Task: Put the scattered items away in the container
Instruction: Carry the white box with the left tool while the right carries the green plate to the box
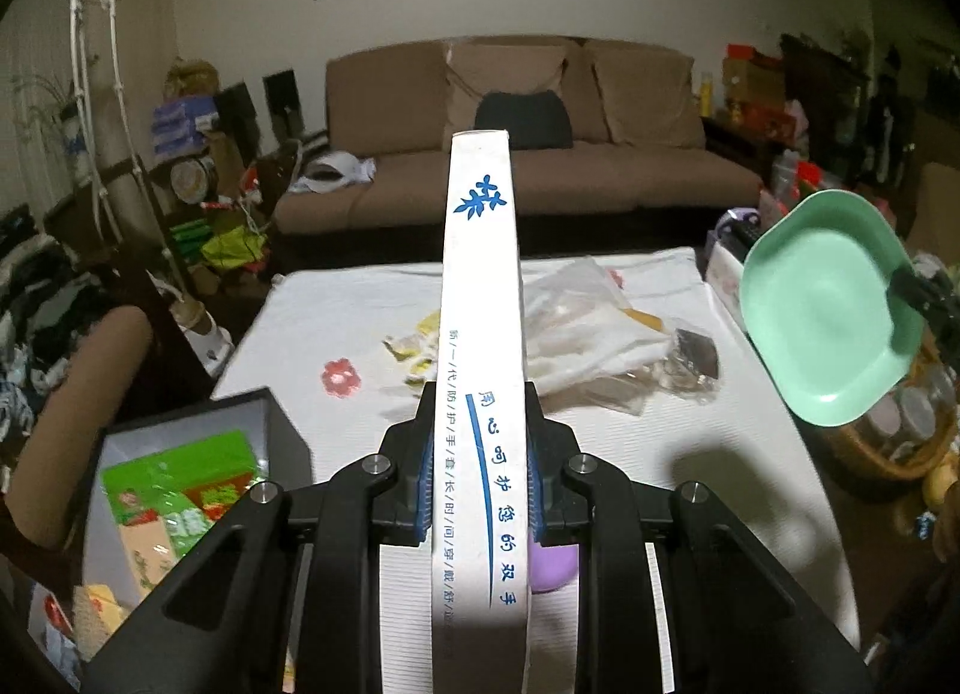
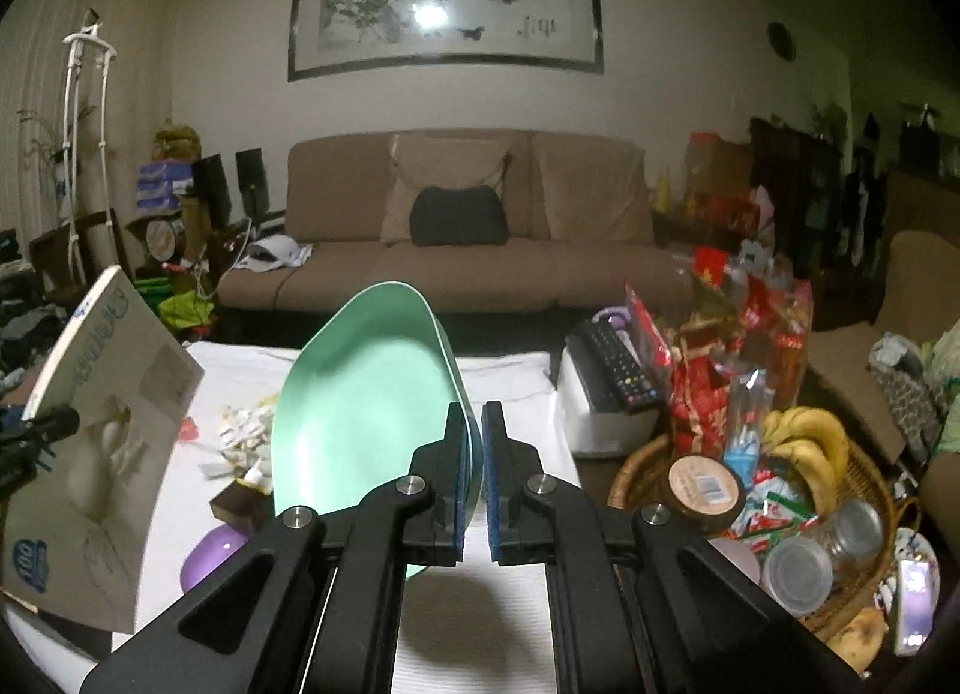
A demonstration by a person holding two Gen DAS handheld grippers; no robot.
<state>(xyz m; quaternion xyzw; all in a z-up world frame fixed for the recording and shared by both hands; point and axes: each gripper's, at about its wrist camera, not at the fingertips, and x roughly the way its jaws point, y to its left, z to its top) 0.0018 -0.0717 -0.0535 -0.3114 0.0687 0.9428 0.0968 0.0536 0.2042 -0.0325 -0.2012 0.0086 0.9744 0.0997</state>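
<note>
Holding green packets, open box [image 1: 180, 472], jars in wicker basket [image 2: 864, 592]

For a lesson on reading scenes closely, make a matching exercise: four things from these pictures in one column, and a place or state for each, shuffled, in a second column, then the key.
Things
1. white box
2. green plate
3. bananas
4. remote

Places or states
A. in the wicker basket
B. clamped in the left gripper
C. lying on a white case beside the table
D. clamped by its rim in the right gripper

Pairs: 1-B, 2-D, 3-A, 4-C
</note>
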